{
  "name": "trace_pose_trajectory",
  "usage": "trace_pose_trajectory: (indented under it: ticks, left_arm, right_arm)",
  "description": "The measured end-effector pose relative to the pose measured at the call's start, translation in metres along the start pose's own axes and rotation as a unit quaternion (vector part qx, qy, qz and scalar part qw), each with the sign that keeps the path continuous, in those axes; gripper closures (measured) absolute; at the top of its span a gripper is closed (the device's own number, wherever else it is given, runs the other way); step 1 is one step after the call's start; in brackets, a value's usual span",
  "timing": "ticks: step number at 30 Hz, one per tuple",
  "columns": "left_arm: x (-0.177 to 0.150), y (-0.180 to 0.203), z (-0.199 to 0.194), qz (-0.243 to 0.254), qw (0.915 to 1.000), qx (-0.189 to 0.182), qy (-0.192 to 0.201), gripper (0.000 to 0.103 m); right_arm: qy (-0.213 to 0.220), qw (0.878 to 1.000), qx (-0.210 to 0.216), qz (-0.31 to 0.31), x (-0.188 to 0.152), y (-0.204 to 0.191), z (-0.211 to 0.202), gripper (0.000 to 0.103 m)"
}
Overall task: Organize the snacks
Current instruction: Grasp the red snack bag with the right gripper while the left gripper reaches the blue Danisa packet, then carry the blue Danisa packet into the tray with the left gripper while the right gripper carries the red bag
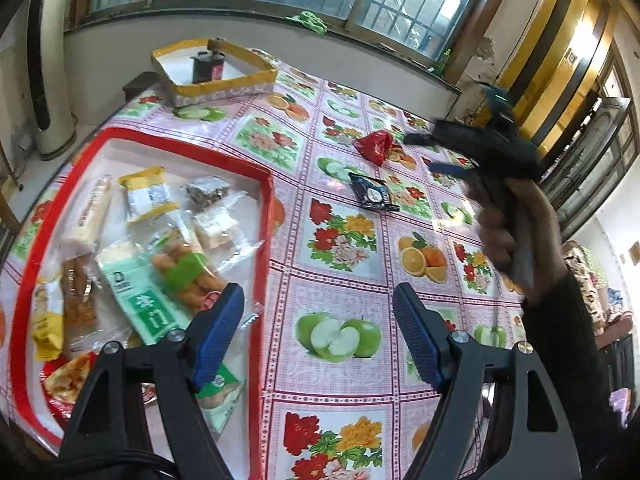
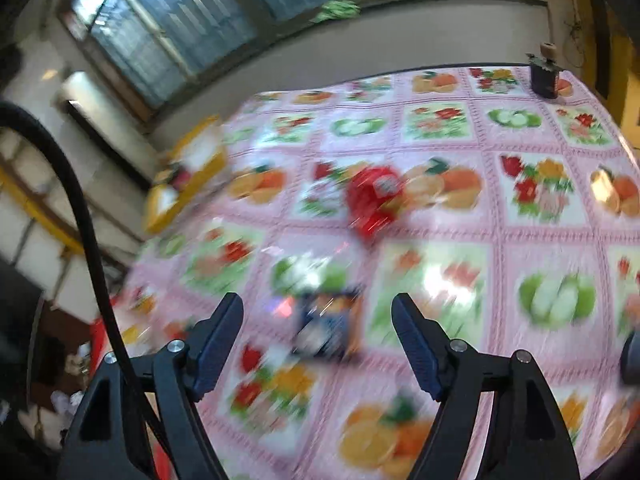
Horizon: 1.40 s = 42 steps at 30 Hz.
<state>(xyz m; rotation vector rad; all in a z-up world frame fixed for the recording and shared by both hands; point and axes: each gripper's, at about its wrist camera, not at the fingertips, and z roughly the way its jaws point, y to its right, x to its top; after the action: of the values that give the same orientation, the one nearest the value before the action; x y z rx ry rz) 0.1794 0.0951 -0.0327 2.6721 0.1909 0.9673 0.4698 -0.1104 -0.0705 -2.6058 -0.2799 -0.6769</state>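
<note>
The left tongs (image 1: 318, 336) hang wide open over the bench (image 1: 344, 216) with nothing between their blue fingers (image 1: 218, 332). The left finger hangs over the right edge of a red tray (image 1: 264, 216), which spreads out to the left of these tongs and holds a heap of snack packets (image 1: 160, 248). Ahead of the left tongs, well apart from them, a dark blue packet (image 1: 374, 192) lies flat on the flowered cloth, and farther ahead a red packet (image 1: 374, 145) lies near the right tongs (image 1: 430, 152), held in a hand (image 1: 508, 220). A yellow-rimmed box (image 1: 216, 70) stands far ahead to the left. In the right wrist view, blurred by motion, the right tongs (image 2: 318, 336) also gape wide and hold nothing; the dark blue packet (image 2: 330, 328) lies on the bench between their fingertips and just ahead, and the red packet (image 2: 374, 198) lies farther ahead.
</note>
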Motion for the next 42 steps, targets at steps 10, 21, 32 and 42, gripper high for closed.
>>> trace_pose_trajectory:
  ticks: [10, 21, 32, 42]
  left_arm:
    - [0.003, -0.009, 0.016, -0.01, 0.9997, -0.002, -0.021, 0.026]
    - [0.008, 0.028, 0.027, 0.008, 0.9993, -0.002, -0.036, 0.026]
    - [0.067, 0.09, 0.138, 0.058, 0.9931, 0.03, -0.097, 0.026]
    - [0.108, 0.095, 0.232, 0.022, 0.9905, 0.081, -0.109, 0.026]
  right_arm:
    - [-0.057, 0.995, -0.026, 0.074, 0.055, 0.032, 0.088, 0.029]
    - [0.015, 0.993, -0.011, 0.117, -0.038, 0.043, -0.018, 0.055]
    - [0.092, 0.986, 0.058, 0.125, -0.099, 0.079, -0.077, 0.055]
    - [0.084, 0.982, 0.042, 0.163, -0.108, 0.091, -0.084, 0.054]
